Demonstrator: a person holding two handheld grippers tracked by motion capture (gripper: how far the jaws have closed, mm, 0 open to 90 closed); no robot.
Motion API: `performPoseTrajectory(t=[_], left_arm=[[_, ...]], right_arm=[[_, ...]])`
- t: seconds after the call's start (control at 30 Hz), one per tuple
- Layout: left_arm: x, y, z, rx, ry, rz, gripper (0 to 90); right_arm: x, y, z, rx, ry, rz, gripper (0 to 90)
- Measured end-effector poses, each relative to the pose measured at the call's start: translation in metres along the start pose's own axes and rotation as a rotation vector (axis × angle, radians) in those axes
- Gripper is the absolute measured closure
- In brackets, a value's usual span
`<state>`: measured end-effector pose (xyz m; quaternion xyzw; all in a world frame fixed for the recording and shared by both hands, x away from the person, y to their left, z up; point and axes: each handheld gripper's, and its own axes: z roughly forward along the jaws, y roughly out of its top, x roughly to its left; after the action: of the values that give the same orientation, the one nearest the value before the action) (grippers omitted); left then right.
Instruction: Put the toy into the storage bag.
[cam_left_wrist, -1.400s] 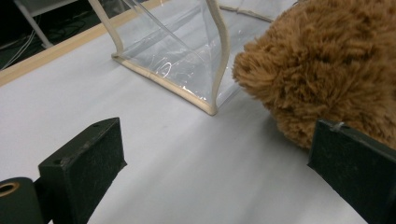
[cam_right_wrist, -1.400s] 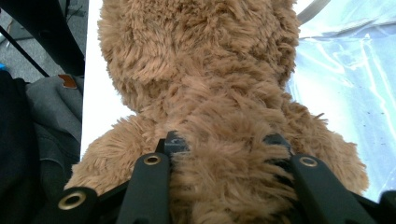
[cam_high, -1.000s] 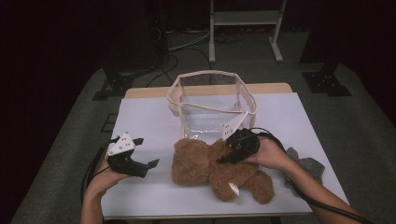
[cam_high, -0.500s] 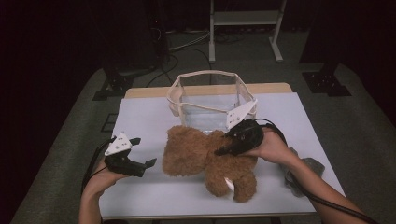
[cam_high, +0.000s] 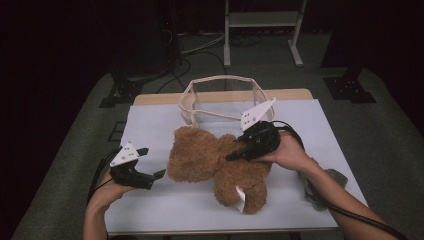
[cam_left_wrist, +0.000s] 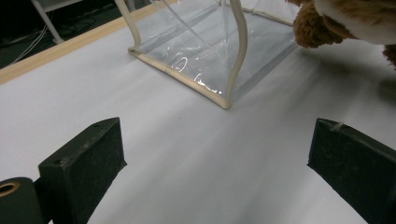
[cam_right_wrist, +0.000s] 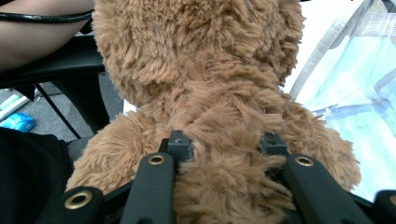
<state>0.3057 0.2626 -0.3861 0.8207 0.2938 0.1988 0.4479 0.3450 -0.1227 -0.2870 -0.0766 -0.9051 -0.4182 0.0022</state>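
Observation:
A brown plush teddy bear (cam_high: 200, 160) hangs tilted over the white table top (cam_high: 160, 125), its head to the left and its legs trailing at the front. My right gripper (cam_high: 234, 156) is shut on the bear's back, and its jaws have just been closing deeper into the fur. In the right gripper view the bear (cam_right_wrist: 201, 84) bulges up between my right gripper (cam_right_wrist: 222, 144). My left gripper (cam_high: 152, 161) rests open near the table's left side, just left of the bear's head. In the left gripper view my left gripper (cam_left_wrist: 217, 135) has nothing between its jaws.
A clear plastic bag with cream trim (cam_high: 220, 80) stands open at the back middle of the table, right behind the bear; the clear bag (cam_left_wrist: 205, 51) is also ahead in the left gripper view. A grey soft object (cam_high: 330, 180) lies by the right forearm.
My right gripper has risen with the bear in it, and the bear has shifted left and lifted off the table. The left gripper has stayed put.

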Motion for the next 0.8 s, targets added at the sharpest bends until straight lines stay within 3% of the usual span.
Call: performPoseTrajectory(t=[0.2, 0.6, 0.7, 0.73, 0.77, 0.8], left_arm=[[0.001, -0.002, 0.001, 0.002, 0.006, -0.008, 2.9], [0.002, -0.002, 0.000, 0.005, 0.005, -0.005, 2.9], [0.003, -0.002, -0.001, 0.007, 0.006, -0.003, 2.9], [0.003, -0.002, -0.001, 0.007, 0.006, -0.003, 2.9], [0.003, -0.002, -0.001, 0.007, 0.006, -0.003, 3.0], [0.003, -0.002, -0.001, 0.007, 0.006, -0.003, 2.9]], right_arm=[[0.004, 0.012, -0.009, -0.026, 0.008, -0.010, 65.7], [0.009, 0.070, -0.046, -0.050, 0.013, -0.033, 65.8], [0.012, 0.094, -0.058, -0.048, 0.013, -0.051, 65.8], [0.012, 0.094, -0.058, -0.048, 0.013, -0.051, 65.8], [0.013, 0.108, -0.064, -0.050, 0.013, -0.059, 65.7], [0.013, 0.108, -0.064, -0.050, 0.013, -0.059, 65.7]])
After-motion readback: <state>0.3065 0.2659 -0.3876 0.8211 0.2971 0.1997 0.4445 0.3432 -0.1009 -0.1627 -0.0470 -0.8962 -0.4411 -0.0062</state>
